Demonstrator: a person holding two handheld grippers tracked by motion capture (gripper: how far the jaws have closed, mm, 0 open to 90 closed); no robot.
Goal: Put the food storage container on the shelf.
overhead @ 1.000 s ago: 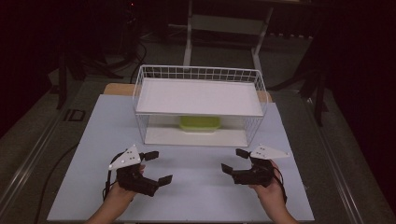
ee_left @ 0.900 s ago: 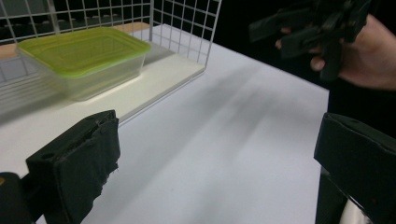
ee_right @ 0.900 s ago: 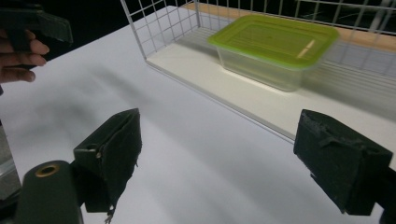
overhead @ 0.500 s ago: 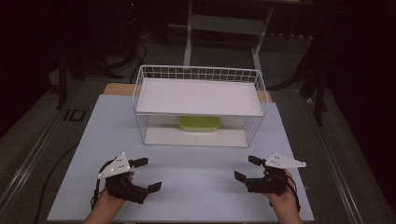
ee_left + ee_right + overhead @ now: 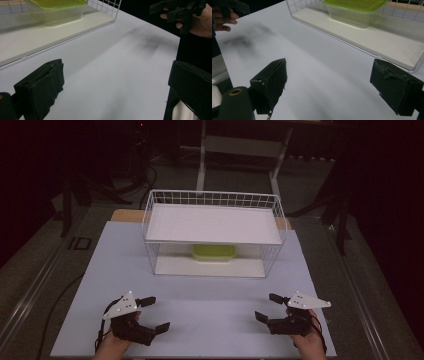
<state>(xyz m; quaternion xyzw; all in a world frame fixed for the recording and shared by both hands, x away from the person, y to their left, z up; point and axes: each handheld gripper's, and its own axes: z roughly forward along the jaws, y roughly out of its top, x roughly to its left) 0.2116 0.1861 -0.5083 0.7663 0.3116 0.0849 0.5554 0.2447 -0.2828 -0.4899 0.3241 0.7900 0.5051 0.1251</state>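
Inspector: Both claws have drawn back toward the near edge and apart since a second ago. Largest item first: white counter (image 5: 200, 315), its near corners cut off at the bottom of the high view; surroundings too dark to assess.

Clerk: Next?

Inspector: White wire rack (image 5: 212, 237) at the far middle, white board on top, second board beneath. Lidded container (image 5: 214, 253), clear with a green lid, sits on the lower board; the top board hides its rear in the high view. Contents cannot be made out.

Clerk: The claws?

Inspector: Left claw (image 5: 152, 314) near the front left corner, jaws spread wide, holding nothing. Right claw (image 5: 267, 307) near the front right, likewise wide open and empty. Hands partly cut off by the frame. Both well apart from the rack.

Clerk: Any markings?

Inspector: Pale characters on the floor (image 5: 80, 243) left of the counter; not legible.
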